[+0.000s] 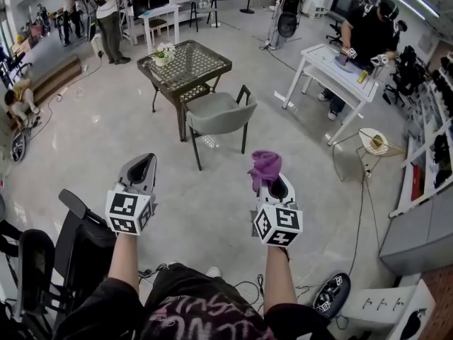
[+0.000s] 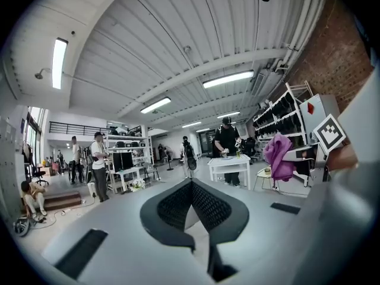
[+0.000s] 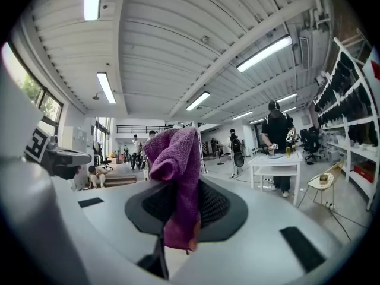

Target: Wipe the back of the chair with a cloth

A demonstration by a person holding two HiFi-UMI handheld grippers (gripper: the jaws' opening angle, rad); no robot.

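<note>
The grey chair (image 1: pixel 216 112) with black legs stands on the floor ahead of me, its thin black backrest (image 1: pixel 245 95) on the right side. It does not show in the gripper views. My right gripper (image 1: pixel 271 180) (image 3: pixel 178 190) is shut on a purple cloth (image 1: pixel 265 166) (image 3: pixel 176 165), which bunches up above the jaws and hangs down between them. My left gripper (image 1: pixel 141 170) (image 2: pixel 191 186) is level with it on the left, jaws together with nothing in them. Both are held well short of the chair. The cloth (image 2: pixel 278 155) also shows in the left gripper view.
A dark mesh table (image 1: pixel 198 68) with a flower pot (image 1: pixel 163 54) stands right behind the chair. A person works at a white table (image 1: pixel 327 75) at right, near a small round side table (image 1: pixel 373 142). Black equipment (image 1: pixel 67 250) is by my left leg; cables (image 1: pixel 361 211) cross the floor.
</note>
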